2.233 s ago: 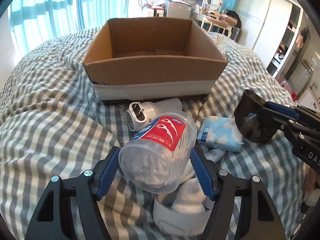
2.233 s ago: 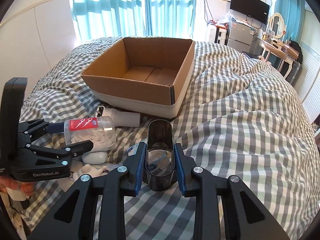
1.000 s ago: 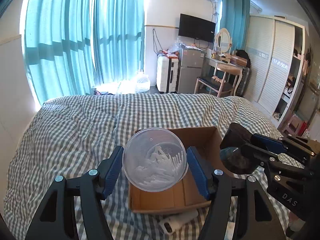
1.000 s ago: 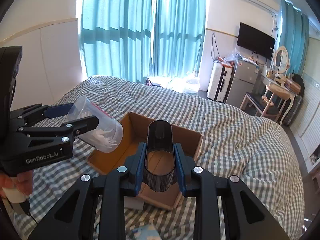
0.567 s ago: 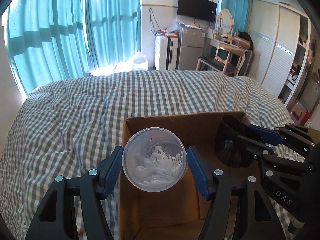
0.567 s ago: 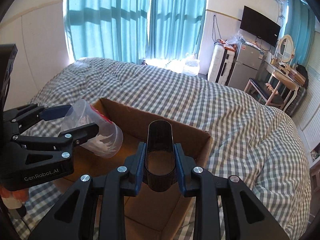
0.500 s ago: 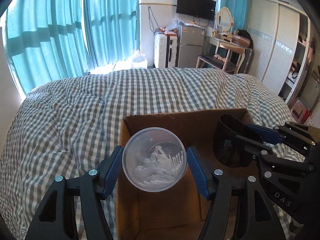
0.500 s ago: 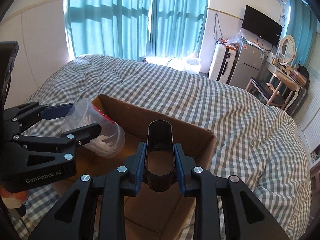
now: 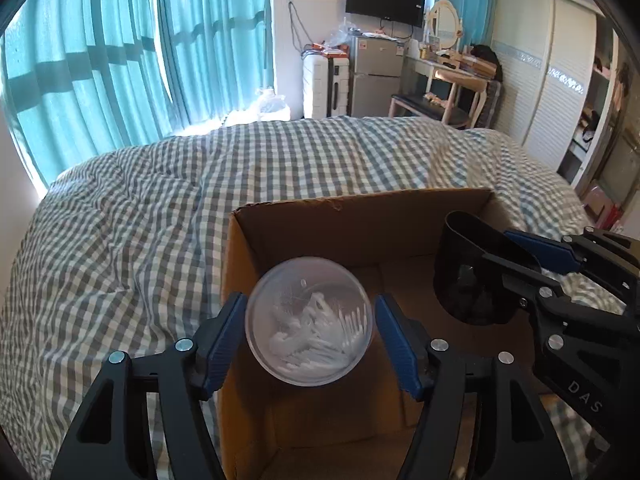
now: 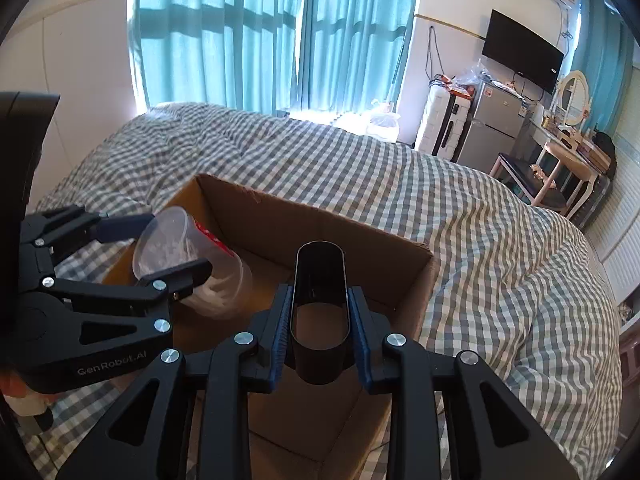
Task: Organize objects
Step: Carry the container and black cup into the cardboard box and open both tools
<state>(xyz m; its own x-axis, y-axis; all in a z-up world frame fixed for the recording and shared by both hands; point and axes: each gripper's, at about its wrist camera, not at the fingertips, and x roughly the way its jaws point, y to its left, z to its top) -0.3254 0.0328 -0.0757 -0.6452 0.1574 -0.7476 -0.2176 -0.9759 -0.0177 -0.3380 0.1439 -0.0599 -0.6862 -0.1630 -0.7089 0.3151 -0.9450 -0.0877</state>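
Note:
My left gripper [image 9: 310,330] is shut on a clear plastic jar of floss picks [image 9: 309,322] with a red label, held over the left part of the open cardboard box [image 9: 360,216]. The jar also shows in the right wrist view [image 10: 192,264]. My right gripper [image 10: 320,324] is shut on a dark translucent oval cup [image 10: 319,316], held over the right part of the box [image 10: 320,216]. The cup shows in the left wrist view [image 9: 472,276] too. The box floor that shows is bare cardboard.
The box sits on a bed with a grey-and-white checked duvet [image 9: 120,220]. Teal curtains [image 10: 260,32] hang behind it. A suitcase, small fridge [image 9: 376,76], dressing table and wardrobe stand at the far right of the room.
Both grippers lifted their objects off the bed, carried them forward over the box and have lowered them a little toward its opening. Both grips are unchanged.

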